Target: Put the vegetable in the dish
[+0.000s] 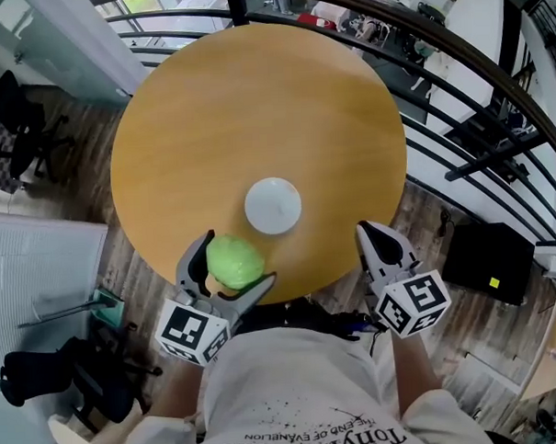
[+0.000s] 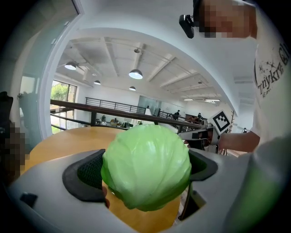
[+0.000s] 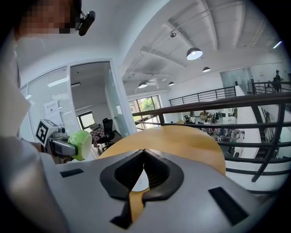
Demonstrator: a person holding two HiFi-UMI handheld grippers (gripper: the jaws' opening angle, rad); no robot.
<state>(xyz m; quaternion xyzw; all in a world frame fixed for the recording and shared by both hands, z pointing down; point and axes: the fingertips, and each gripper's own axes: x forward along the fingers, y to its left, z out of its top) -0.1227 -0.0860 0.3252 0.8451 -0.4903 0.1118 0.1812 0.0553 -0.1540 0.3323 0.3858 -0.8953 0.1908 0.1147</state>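
Currently a round, pale green cabbage is pinched in the left gripper, just beside the small white dish on the round wooden table (likely poised for placing). The right gripper waits, jaws pressed together.

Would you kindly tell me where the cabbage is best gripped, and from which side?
Across its widest middle, from the near side, as the left gripper holds the cabbage now: it is round, so an off-centre hold would probably slip.
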